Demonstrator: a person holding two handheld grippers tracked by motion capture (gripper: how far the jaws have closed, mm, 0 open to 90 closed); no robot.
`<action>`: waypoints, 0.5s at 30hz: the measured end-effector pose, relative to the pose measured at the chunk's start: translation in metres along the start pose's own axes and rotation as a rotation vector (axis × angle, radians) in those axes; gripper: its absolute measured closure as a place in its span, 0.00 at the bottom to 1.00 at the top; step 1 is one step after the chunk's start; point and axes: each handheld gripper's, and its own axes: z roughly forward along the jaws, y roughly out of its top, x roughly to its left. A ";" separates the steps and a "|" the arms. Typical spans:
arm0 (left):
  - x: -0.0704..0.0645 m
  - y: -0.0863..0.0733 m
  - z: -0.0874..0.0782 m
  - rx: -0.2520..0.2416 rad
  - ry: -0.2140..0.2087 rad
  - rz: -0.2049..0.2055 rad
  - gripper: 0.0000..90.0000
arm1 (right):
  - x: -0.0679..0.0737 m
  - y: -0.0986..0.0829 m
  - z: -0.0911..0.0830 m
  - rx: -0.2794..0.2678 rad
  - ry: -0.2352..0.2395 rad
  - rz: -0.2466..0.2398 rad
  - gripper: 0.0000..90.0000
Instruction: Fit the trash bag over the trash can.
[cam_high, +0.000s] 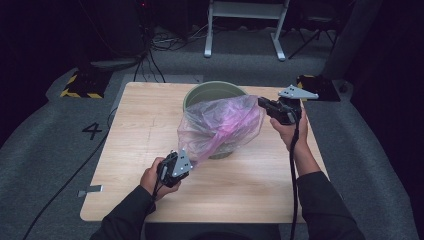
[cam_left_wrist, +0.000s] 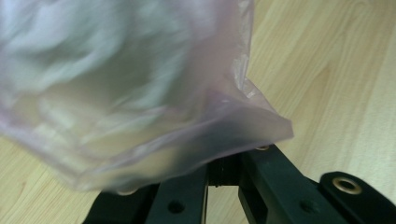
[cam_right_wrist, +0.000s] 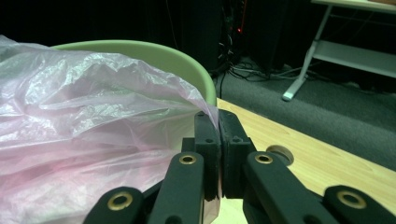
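Note:
A thin pink plastic bag (cam_high: 220, 125) is stretched over the front of a pale green bin (cam_high: 210, 91) that stands at the middle of the wooden table (cam_high: 140, 125). My left gripper (cam_high: 186, 162) is shut on the bag's near lower corner, in front of the bin. My right gripper (cam_high: 260, 101) is shut on the bag's far right edge, next to the bin's rim. In the left gripper view the bag (cam_left_wrist: 121, 88) billows over the closed jaws. In the right gripper view the bag (cam_right_wrist: 88, 135) is pinched between the jaws, with the bin's rim (cam_right_wrist: 154, 53) just behind.
Grey carpet surrounds the table. White desk legs (cam_high: 245, 30) stand at the back, with cables (cam_high: 150, 55) on the floor. Black and yellow striped blocks (cam_high: 82, 85) sit near the table's far corners. A small grey piece (cam_high: 91, 190) lies off the left front edge.

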 end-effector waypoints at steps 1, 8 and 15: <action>0.000 0.000 0.000 0.000 0.000 0.000 1.00 | 0.000 0.000 0.000 0.000 0.000 0.000 0.98; 0.003 -0.015 -0.036 -0.115 0.000 -0.080 0.28 | 0.000 0.001 0.000 -0.042 0.030 -0.007 0.96; 0.010 -0.013 -0.080 -0.266 -0.007 -0.128 0.23 | 0.004 0.005 -0.003 -0.071 0.041 -0.044 0.94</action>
